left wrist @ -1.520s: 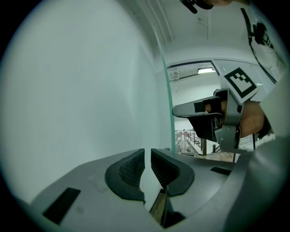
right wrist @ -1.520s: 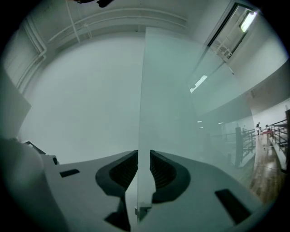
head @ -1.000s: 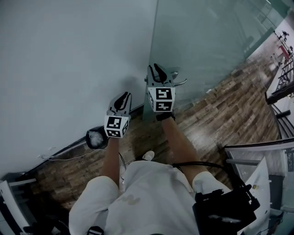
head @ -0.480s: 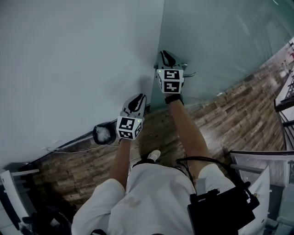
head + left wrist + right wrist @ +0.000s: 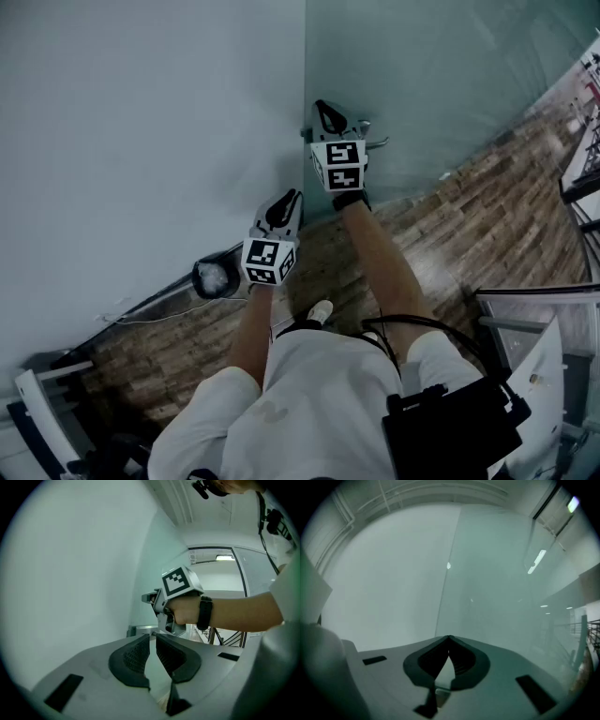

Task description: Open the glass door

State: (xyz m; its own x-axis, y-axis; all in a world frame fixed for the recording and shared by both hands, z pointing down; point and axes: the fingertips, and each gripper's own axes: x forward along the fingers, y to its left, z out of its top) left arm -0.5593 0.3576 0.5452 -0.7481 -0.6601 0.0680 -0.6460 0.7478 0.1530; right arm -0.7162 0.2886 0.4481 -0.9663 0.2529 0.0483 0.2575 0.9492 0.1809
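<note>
Glass door (image 5: pixel 450 75), dark round floor bin (image 5: pixel 197 278), pale crumpled liner (image 5: pixel 217 276) inside

**A:** What is at the bottom?

**B:** The left gripper (image 5: pixel 152 637). Its two dark pads (image 5: pixel 133 657) are almost together, with a thin gap. Nothing is in the gap.

**A:** And past it?

**B:** A hand (image 5: pixel 185 612) holds the right gripper (image 5: pixel 147 597). It has a black-and-white cube (image 5: pixel 178 580) on top and points at the glass door (image 5: pixel 159 555). Its jaws are closing. I can't tell if anything is in them.

**A:** What is on the arm?

**B:** A black band (image 5: pixel 204 613) on the wrist.

**A:** And on the left?

**B:** A big white wall (image 5: pixel 70 583), right beside the door. A small metal plate (image 5: pixel 138 631) sits by the door's edge.
</note>
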